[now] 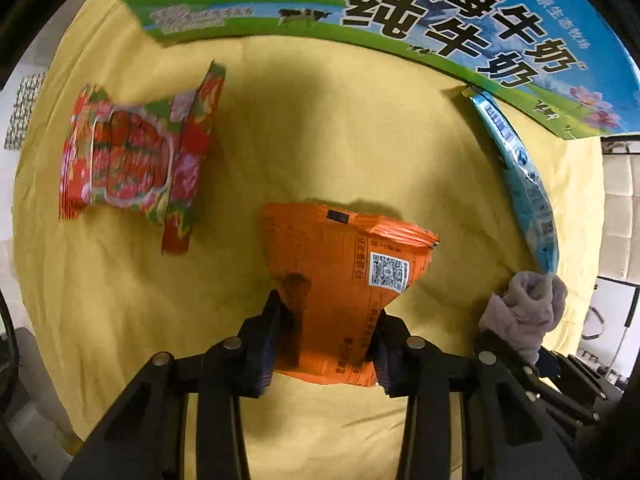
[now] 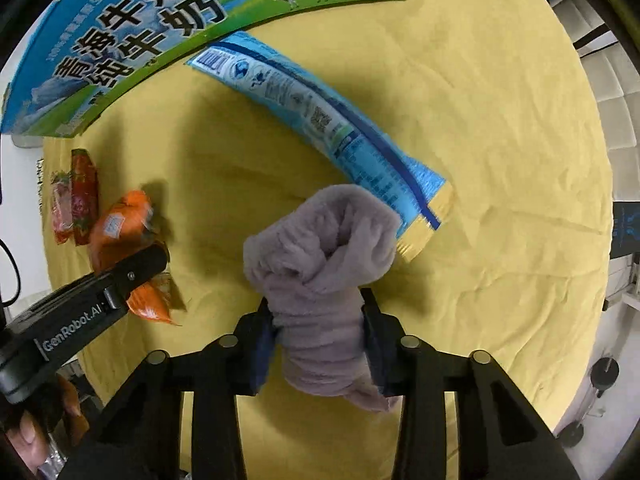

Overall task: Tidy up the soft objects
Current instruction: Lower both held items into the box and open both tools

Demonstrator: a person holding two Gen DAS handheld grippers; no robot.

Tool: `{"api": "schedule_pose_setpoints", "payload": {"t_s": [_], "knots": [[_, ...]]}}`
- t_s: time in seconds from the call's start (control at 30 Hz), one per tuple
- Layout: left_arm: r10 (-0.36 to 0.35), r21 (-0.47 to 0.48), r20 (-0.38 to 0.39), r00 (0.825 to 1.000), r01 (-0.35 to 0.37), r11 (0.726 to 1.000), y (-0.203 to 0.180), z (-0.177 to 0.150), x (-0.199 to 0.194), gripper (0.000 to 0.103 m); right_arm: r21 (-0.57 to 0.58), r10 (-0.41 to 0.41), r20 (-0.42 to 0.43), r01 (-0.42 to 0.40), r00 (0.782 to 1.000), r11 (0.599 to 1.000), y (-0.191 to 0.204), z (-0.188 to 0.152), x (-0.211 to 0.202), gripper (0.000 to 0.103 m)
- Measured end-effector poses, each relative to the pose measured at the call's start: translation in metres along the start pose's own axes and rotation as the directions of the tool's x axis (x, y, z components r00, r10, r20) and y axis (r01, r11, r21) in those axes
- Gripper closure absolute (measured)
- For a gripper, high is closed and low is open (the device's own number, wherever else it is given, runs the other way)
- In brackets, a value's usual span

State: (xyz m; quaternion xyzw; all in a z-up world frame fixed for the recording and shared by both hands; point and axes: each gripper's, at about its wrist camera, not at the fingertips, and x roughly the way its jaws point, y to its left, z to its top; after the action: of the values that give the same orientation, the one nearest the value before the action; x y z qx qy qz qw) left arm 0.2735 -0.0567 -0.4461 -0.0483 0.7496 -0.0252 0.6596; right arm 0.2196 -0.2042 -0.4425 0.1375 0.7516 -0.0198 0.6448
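Orange snack packet (image 1: 344, 280) at 6 o'clock in left view, pinched by left gripper (image 1: 326, 344): light, crinkly, slippery, grip at mid-body. Right gripper (image 2: 318, 340) clamps grey fuzzy sock (image 2: 320, 264), soft, compressible, centre of yellow cloth (image 2: 500, 240).

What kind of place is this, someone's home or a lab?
Probably a home or a home-like test room, though I can't be sure: a table under a wrinkled yellow cloth, snack packets such as the orange packet, and a milk carton box standing behind them.
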Motion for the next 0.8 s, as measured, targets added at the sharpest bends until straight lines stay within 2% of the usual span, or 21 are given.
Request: {"api": "schedule_pose_setpoints", "payload": {"t_s": [0.1, 0.2, 0.33, 0.4, 0.53, 0.6, 0.7, 0.8], "knots": [[0.011, 0.013, 0.031, 0.999, -0.012, 1.0, 0.006, -0.027, -0.011, 0.068, -0.018, -0.001, 0.023, 0.001, 1.0, 1.0, 0.004, -0.007, -0.013, 0.064], [-0.023, 0.017, 0.064, 0.998, 0.022, 1.0, -0.002, -0.043, -0.036, 0.068, -0.035, 0.032, 0.042, -0.031, 0.999, 0.999, 0.012, -0.013, -0.033, 0.064], [-0.058, 0.035, 0.165, 0.985, 0.053, 0.998, -0.01, -0.051, -0.093, 0.068, -0.079, 0.083, 0.116, -0.075, 0.99, 0.994, 0.024, -0.018, -0.084, 0.064], [-0.094, 0.042, 0.223, 0.97, 0.086, 0.995, -0.018, -0.042, -0.127, 0.068, -0.099, 0.112, 0.162, -0.097, 0.98, 0.99, 0.029, -0.018, -0.115, 0.064], [-0.122, 0.067, 0.306, 0.944, 0.107, 0.992, -0.02, -0.024, -0.178, 0.068, -0.137, 0.164, 0.233, -0.134, 0.959, 0.981, 0.041, -0.002, -0.171, 0.064], [-0.127, 0.072, 0.335, 0.934, 0.109, 0.991, -0.017, 0.006, -0.199, 0.068, -0.154, 0.17, 0.264, -0.133, 0.949, 0.979, 0.043, 0.01, -0.191, 0.064], [-0.108, 0.065, 0.363, 0.926, 0.09, 0.994, -0.004, 0.039, -0.209, 0.068, -0.164, 0.162, 0.302, -0.116, 0.939, 0.98, 0.045, 0.036, -0.211, 0.064], [-0.093, 0.043, 0.353, 0.931, 0.083, 0.996, 0.009, 0.086, -0.21, 0.068, -0.151, 0.138, 0.32, -0.093, 0.937, 0.984, 0.038, 0.076, -0.216, 0.064]]}}
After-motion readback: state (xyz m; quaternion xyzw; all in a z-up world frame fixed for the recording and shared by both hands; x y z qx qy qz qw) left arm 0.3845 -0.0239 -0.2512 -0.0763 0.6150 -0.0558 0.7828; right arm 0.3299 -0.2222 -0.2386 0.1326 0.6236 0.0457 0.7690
